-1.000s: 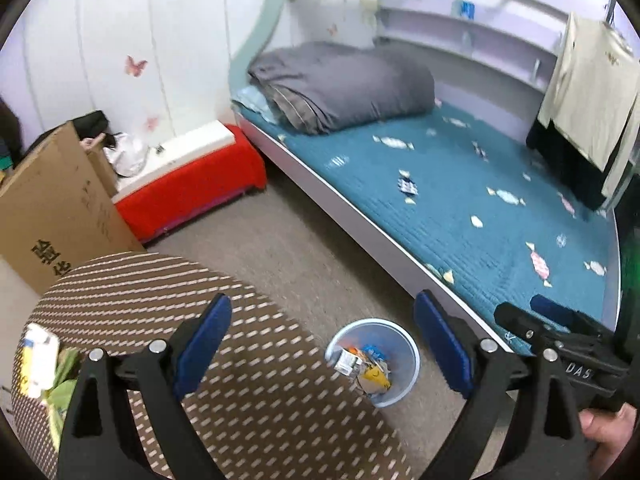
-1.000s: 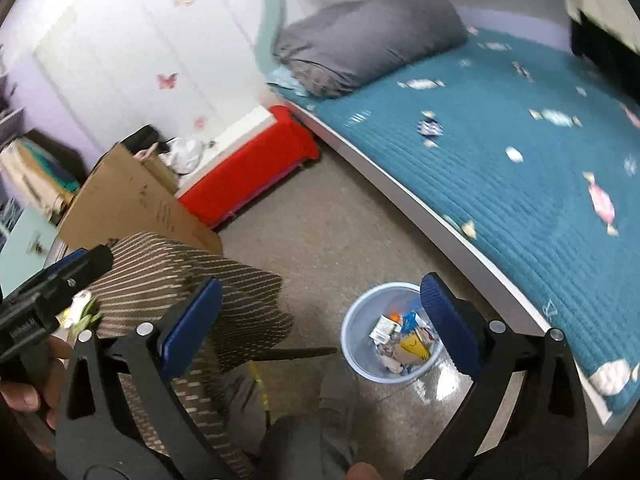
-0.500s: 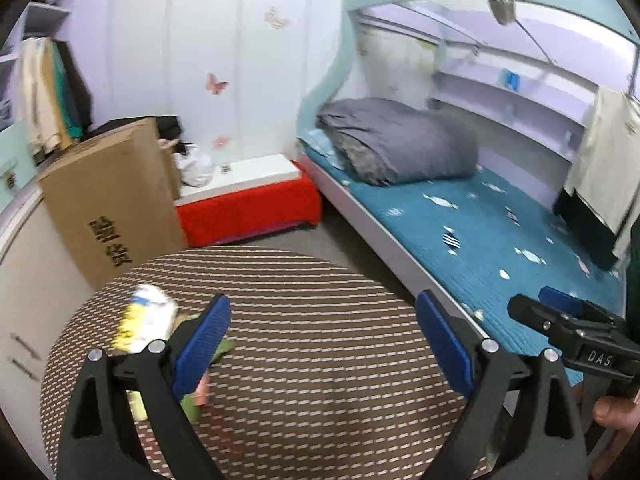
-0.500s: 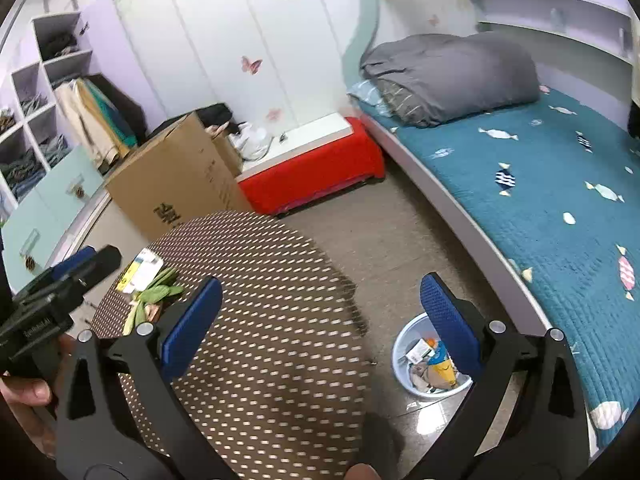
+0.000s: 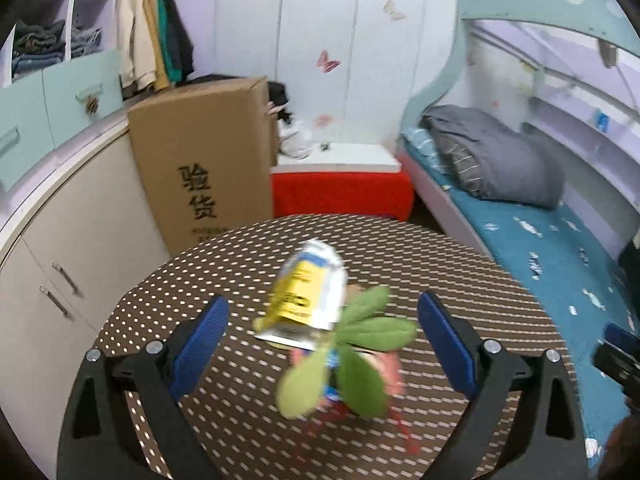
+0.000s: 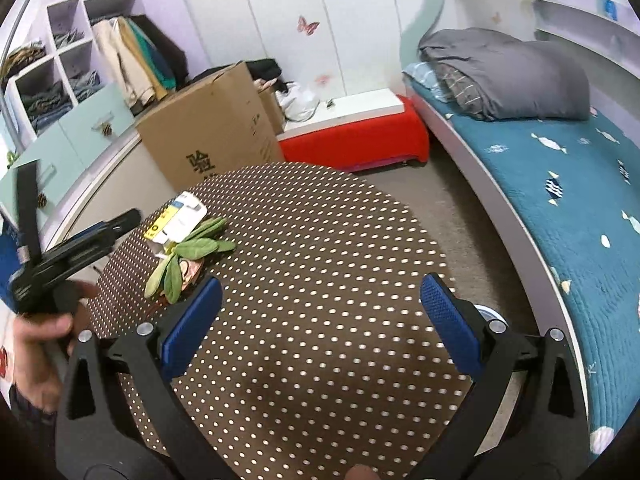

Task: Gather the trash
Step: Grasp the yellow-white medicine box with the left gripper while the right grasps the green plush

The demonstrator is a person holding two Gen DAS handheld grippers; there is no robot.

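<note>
Hovering: left gripper (image 5: 322, 330) apart over wrapper pile (image 5: 316, 320); right gripper (image 6: 320, 312) apart, mid-table (image 6: 320, 232).

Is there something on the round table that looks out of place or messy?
Yes. A small heap of litter lies near the far-left edge of the dotted table: a crumpled yellow-and-white packet and green leaves over a pinkish scrap. The left gripper is open toward it.

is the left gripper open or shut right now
Open: the left gripper has its blue pads spread wide either side of the yellow-and-white carton, holding nothing.
</note>
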